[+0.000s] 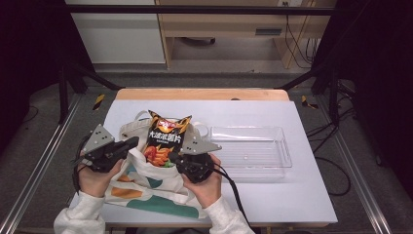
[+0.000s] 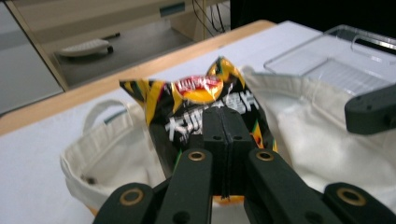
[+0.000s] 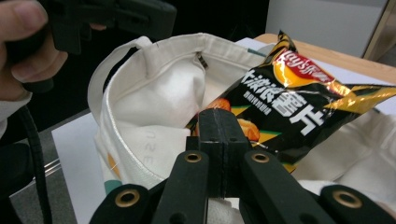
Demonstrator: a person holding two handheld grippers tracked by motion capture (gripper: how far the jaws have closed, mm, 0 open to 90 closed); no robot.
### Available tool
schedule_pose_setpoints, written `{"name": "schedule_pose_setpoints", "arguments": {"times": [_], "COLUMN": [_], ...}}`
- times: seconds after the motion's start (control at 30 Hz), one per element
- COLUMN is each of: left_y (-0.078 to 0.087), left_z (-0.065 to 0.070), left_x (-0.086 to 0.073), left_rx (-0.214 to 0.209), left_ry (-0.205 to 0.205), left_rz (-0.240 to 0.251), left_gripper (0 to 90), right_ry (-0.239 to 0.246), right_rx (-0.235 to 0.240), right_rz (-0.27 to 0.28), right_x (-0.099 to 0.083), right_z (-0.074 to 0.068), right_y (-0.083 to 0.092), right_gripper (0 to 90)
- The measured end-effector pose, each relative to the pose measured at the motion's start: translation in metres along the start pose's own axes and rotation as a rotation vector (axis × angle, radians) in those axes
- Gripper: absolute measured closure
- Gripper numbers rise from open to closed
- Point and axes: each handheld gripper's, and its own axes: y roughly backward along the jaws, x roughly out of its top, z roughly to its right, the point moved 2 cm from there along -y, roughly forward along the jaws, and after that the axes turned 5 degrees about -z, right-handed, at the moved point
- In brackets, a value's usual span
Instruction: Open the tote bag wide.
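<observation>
A black and orange crisp packet (image 1: 165, 139) stands just left of centre in the high view, its lower part inside the open mouth of a cream canvas tote bag (image 1: 146, 180) that lies on the white worktop (image 1: 272, 200); its upper, crimped edge rises clear of the bag toward the far side. The left gripper (image 1: 127, 145), held in the person's left hand (image 1: 97, 178), sits at the left rim of the bag. In the left gripper view its fingers (image 2: 225, 154) are pressed flat together in front of the packet (image 2: 205, 107) — whether they pinch bag cloth or foil cannot be told. The right gripper (image 1: 176, 158), held in the right hand (image 1: 207, 187), sits at the lower right side of the packet. In the right gripper view its fingers (image 3: 219, 149) are also clenched together at the lower edge of the packet (image 3: 289, 98), apparently nipping the foil, with the bag's pale lining (image 3: 159, 107) open to the left of frame and the other gripper (image 3: 112, 18) at the upper left. A clear plastic tray (image 1: 251, 151) lies on the worktop right of centre — just beside the bag, not touching the packet. The bag's teal and orange print shows at lower centre.
</observation>
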Motion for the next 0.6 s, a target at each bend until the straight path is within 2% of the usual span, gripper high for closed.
{"name": "schedule_pose_setpoints", "arguments": {"times": [0.1,0.23,0.4,0.6], "left_y": [-0.002,-0.003,-0.005,-0.007], "left_z": [0.001,0.002,0.005,0.01], "left_x": [-0.009,-0.028,-0.042,-0.063], "left_rx": [-0.005,-0.011,-0.016,-0.024], "left_ry": [0.002,0.01,0.006,0.0], "left_rz": [-0.023,-0.075,-0.106,-0.159], "left_gripper": [89.6,89.8,89.8,89.8], "right_ry": [-0.006,-0.005,-0.004,-0.028], "right_rx": [0.005,0.009,0.013,0.015], "right_rz": [-0.005,-0.024,-0.039,-0.057], "right_x": [-0.006,-0.014,-0.022,-0.038], "right_z": [-0.001,-0.005,-0.007,-0.005], "right_y": [-0.001,-0.005,-0.009,-0.014], "right_gripper": [90.0,90.0,90.0,90.0]}}
